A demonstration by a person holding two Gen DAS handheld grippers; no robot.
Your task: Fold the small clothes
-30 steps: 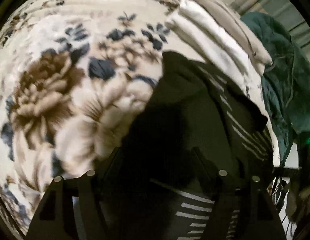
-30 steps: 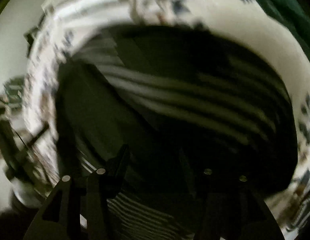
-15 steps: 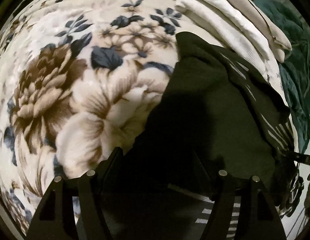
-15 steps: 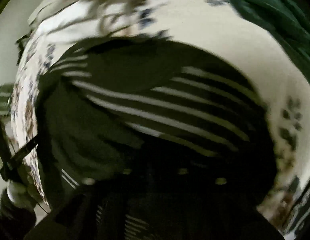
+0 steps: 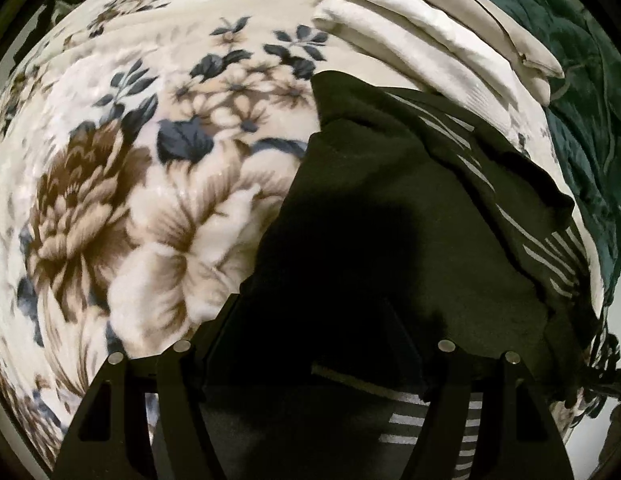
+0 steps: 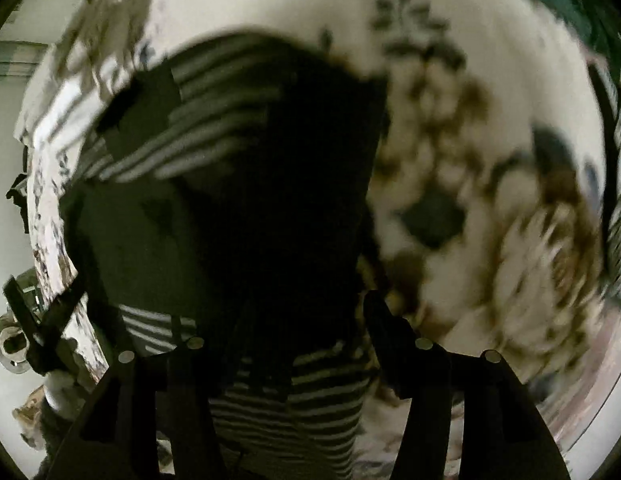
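Note:
A dark garment with pale stripes [image 5: 410, 216] lies partly folded on a floral blanket [image 5: 122, 200]. It also shows in the right wrist view [image 6: 238, 184], blurred. My left gripper [image 5: 310, 320] is open, its fingers spread over the garment's near edge, with cloth lying between them. My right gripper [image 6: 306, 320] is open above the garment's near end, with striped cloth between its fingers. Whether either gripper touches the cloth is hard to tell in the dark.
A stack of folded white and beige cloth [image 5: 442, 48] lies beyond the garment. A dark green blanket [image 5: 582, 92] lies at the far right. The floral blanket fills the right of the right wrist view [image 6: 490, 216]. The bed's edge is at the left [image 6: 50, 240].
The right gripper has swung so the garment sits left and the floral blanket right, and its fingers now show spread. The left gripper has pulled back slightly; the garment's fold looks the same.

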